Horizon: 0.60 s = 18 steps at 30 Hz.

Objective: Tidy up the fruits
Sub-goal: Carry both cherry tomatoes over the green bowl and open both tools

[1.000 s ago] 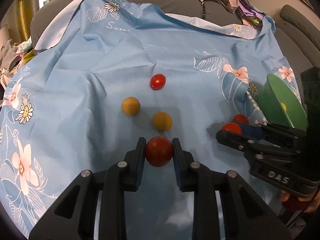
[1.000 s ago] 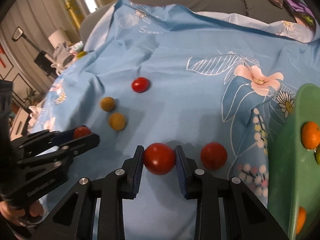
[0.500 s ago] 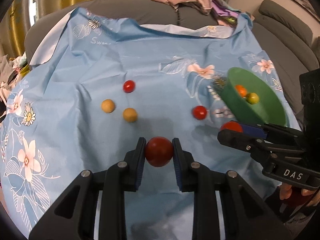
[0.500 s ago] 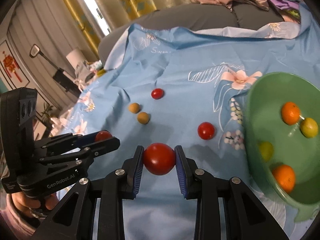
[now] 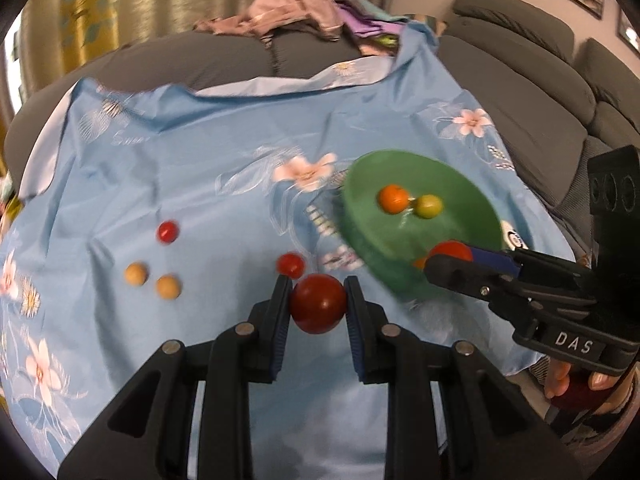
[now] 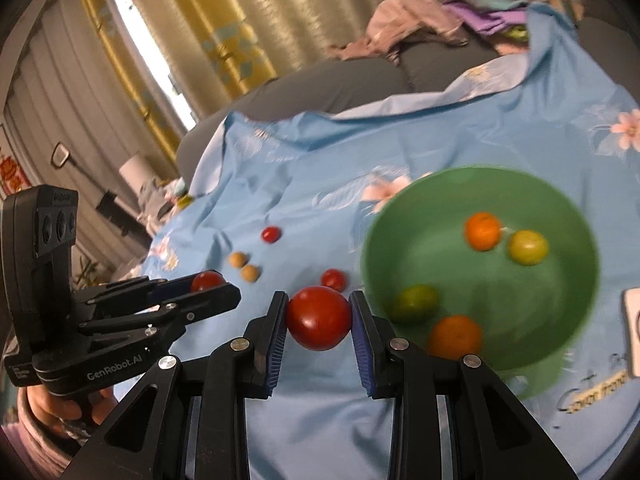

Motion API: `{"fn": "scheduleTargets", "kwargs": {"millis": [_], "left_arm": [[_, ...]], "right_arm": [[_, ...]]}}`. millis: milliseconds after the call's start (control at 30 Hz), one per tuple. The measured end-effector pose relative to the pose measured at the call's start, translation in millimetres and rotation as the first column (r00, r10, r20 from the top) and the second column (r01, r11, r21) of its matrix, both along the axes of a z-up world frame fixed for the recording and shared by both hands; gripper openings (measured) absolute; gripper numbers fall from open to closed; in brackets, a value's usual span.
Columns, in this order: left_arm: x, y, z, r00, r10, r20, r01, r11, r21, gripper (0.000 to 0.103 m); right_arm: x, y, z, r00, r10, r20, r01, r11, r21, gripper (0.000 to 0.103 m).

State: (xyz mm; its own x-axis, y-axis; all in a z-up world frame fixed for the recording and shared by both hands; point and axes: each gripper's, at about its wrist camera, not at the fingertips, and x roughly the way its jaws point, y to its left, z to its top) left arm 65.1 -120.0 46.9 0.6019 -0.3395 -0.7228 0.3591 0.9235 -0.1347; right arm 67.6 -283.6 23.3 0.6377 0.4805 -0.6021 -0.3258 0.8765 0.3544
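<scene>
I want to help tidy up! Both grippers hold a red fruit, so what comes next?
Probably carry the right gripper with its red fruit over the green bowl and let go. The bowl already holds fruit and lies just beside that gripper.

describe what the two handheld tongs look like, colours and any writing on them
Both tongs are black plastic with blue ribbed pads and silver rivets. The left tongs read "GenRobot.AI"; the right tongs read "DAS". Each carries a black block with three round lenses.

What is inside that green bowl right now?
The green bowl holds four fruits: two orange ones and two yellow-green ones. Its near edge is hidden behind the right tool.
</scene>
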Motion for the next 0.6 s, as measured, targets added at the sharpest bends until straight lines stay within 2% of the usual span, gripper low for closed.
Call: {"fn": "scheduleTargets", "kwargs": {"millis": [233, 400, 600], "left_arm": [[12.7, -49.1, 8.0, 0.996, -0.087, 0.015, 0.087, 0.996, 0.017, 0.026], [23.4, -82.8, 1.8, 0.989, -0.145, 0.001, 0.144, 0.989, 0.044, 0.026], [35.2, -105.6, -7.4, 0.985, -0.173, -0.020, 0.173, 0.983, 0.068, 0.026]], "right_arm": [[-3.2, -39.5, 2.0, 0.996, -0.091, 0.016, 0.091, 0.996, 0.024, 0.033], [-3.3, -62.5, -1.2, 0.989, -0.149, 0.018, 0.149, 0.989, 0.028, 0.033], [0.7, -76.4, -8.0, 0.982, -0.190, 0.019, 0.190, 0.982, 0.014, 0.033]]}}
